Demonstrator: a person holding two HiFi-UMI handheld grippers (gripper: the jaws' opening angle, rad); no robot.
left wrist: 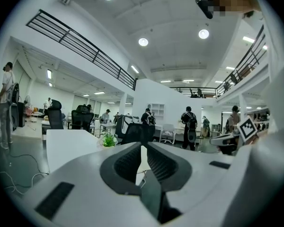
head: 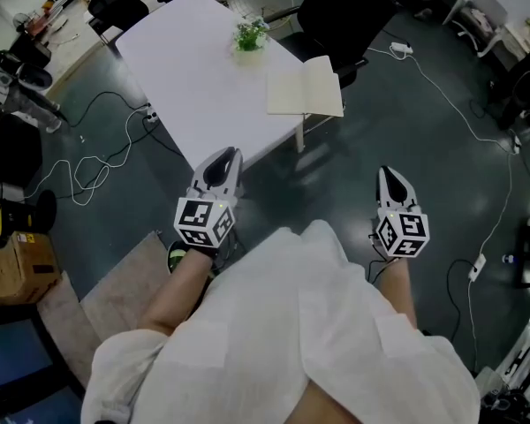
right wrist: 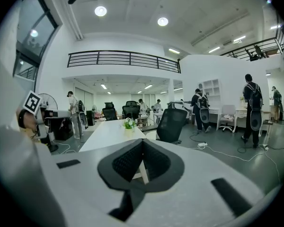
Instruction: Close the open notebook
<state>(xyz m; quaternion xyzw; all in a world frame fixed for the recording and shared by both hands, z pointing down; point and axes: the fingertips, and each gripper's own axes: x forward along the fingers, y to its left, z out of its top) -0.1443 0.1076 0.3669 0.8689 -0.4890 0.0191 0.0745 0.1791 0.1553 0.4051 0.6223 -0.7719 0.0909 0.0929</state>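
Observation:
The open notebook (head: 305, 87) lies flat with cream pages up, at the right end of the white table (head: 194, 87). A small potted plant (head: 250, 35) stands beyond it. Both grippers hover over the dark floor, short of the table's near edge and well apart from the notebook. My left gripper (head: 227, 155) (left wrist: 143, 145) has its jaws together with nothing between them. My right gripper (head: 387, 172) (right wrist: 143, 141) is shut and empty, pointing toward the table (right wrist: 109, 131) and plant (right wrist: 128, 124).
A black office chair (head: 344, 16) (right wrist: 170, 124) stands behind the table's right end. Cables (head: 97, 162) and a power strip (head: 402, 49) lie on the floor. A cardboard box (head: 18, 268) sits at the left. Several people stand far off in the room.

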